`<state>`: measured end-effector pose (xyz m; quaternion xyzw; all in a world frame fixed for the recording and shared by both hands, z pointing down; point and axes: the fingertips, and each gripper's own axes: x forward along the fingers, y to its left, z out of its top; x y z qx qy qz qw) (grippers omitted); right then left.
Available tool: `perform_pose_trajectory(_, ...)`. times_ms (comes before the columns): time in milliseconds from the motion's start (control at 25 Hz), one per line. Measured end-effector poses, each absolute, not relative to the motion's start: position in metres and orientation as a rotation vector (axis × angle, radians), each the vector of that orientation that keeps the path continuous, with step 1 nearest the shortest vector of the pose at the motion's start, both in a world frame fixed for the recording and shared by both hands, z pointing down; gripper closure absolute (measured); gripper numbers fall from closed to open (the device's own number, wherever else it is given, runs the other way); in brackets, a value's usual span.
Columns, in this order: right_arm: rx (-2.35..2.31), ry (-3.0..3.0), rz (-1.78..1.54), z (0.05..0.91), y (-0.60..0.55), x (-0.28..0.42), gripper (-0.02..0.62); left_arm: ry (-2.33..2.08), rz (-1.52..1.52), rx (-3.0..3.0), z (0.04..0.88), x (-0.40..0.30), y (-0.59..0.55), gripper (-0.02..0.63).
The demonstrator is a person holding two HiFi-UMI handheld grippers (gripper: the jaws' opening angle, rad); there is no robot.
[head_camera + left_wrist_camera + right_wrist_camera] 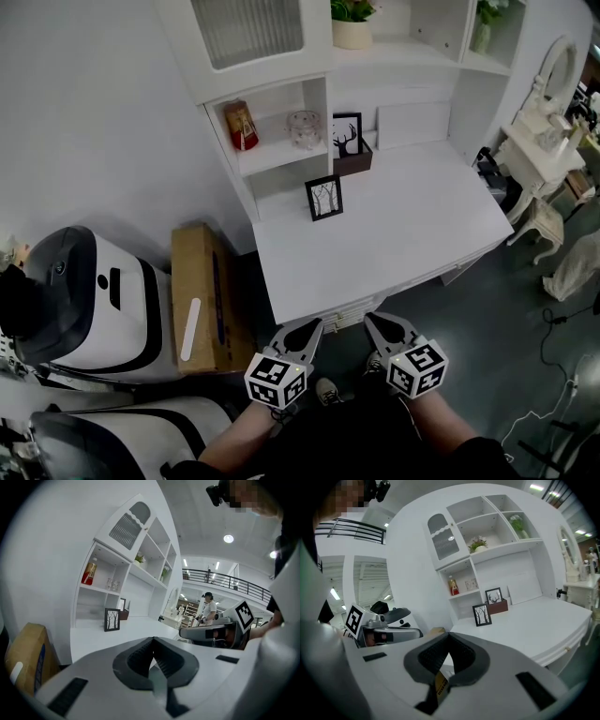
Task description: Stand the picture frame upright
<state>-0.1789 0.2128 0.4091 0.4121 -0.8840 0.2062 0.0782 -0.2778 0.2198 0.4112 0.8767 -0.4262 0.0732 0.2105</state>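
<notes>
Left tool (309, 328) and right tool (373, 321), clenched empty, hover well short of the upright picture frame (324, 198).

The desk (394, 225) is white; on it the frame (324, 198) has a black border round black bare trees on white. Behind it on the desk, the deer frame (347, 134) shows a black antlered head on white, above a dark brown box (353, 161). The desk's shelf holds a red bottle (242, 126), a tan carton (199, 298) with a blue stripe sits left of the desk, and before it the left gripper (314, 326) and right gripper (371, 321) are pale grey with black-and-white checked cubes.
</notes>
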Motion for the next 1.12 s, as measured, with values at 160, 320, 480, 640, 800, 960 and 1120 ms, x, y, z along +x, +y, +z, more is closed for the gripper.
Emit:
perform_pose_trajectory(160,1.221,-2.653,0.612,0.409,0.218,-0.180,0.592,-1.188,0.200,2.439,0.412,-0.276,0.223,0.601)
perform_pose_trajectory(320,1.226,-2.653,0.609,0.408,0.222,-0.177,0.592,-1.183,0.197,2.445,0.410,-0.273,0.227,0.601)
perform_pose_trajectory(480,1.236,-2.653,0.601,0.406,0.225,-0.175,0.592,-1.183,0.192,2.453,0.407,-0.270,0.229,0.601)
perform_pose_trajectory(640,1.237,-2.656,0.600,0.405,0.227,-0.173,0.592,-1.184,0.193,2.455,0.406,-0.268,0.231,0.601)
perform_pose_trajectory(800,1.238,-2.659,0.596,0.404,0.228,-0.170,0.592,-1.182,0.190,2.456,0.405,-0.265,0.233,0.601)
perform_pose_trajectory(960,1.240,-2.660,0.596,0.403,0.227,-0.167,0.592,-1.178,0.185,2.462,0.403,-0.261,0.233,0.600)
perform_pose_trajectory(1120,1.242,-2.663,0.596,0.403,0.225,-0.165,0.592,-1.181,0.186,2.463,0.403,-0.259,0.232,0.601)
